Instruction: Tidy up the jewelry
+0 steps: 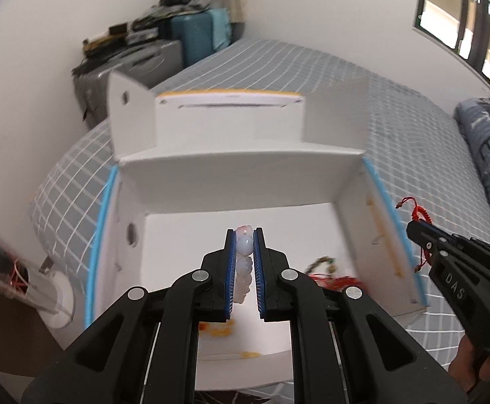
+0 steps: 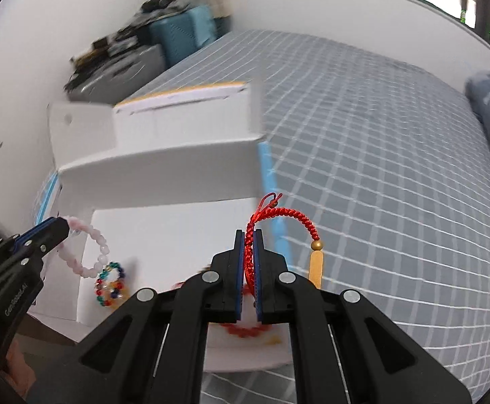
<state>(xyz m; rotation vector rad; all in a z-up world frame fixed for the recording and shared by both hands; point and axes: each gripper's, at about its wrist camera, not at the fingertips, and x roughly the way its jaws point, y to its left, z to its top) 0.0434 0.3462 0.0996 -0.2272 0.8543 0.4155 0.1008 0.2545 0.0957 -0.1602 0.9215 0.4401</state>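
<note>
My left gripper (image 1: 244, 235) is shut on a pale pink bead bracelet (image 1: 245, 245) and hangs over the open white box (image 1: 369, 235). From the right wrist view the same pink bead bracelet (image 2: 93, 235) dangles as a loop from the left gripper (image 2: 64, 225). My right gripper (image 2: 249, 235) is shut on a red braided cord bracelet (image 2: 288, 215) with a gold bead and an amber bar, just past the white box's (image 2: 164, 232) right wall. The right gripper (image 1: 413, 227) appears at the right in the left wrist view. A multicoloured bead ring (image 2: 110, 284) and red pieces lie in the box.
The box sits on a bed with a grey checked cover (image 2: 379, 168); its lid (image 1: 228, 124) stands up behind. Suitcases (image 1: 197, 33) and clutter stand against the far wall. A folded grey blanket (image 1: 487, 155) lies at the right, a window (image 1: 464, 10) above it.
</note>
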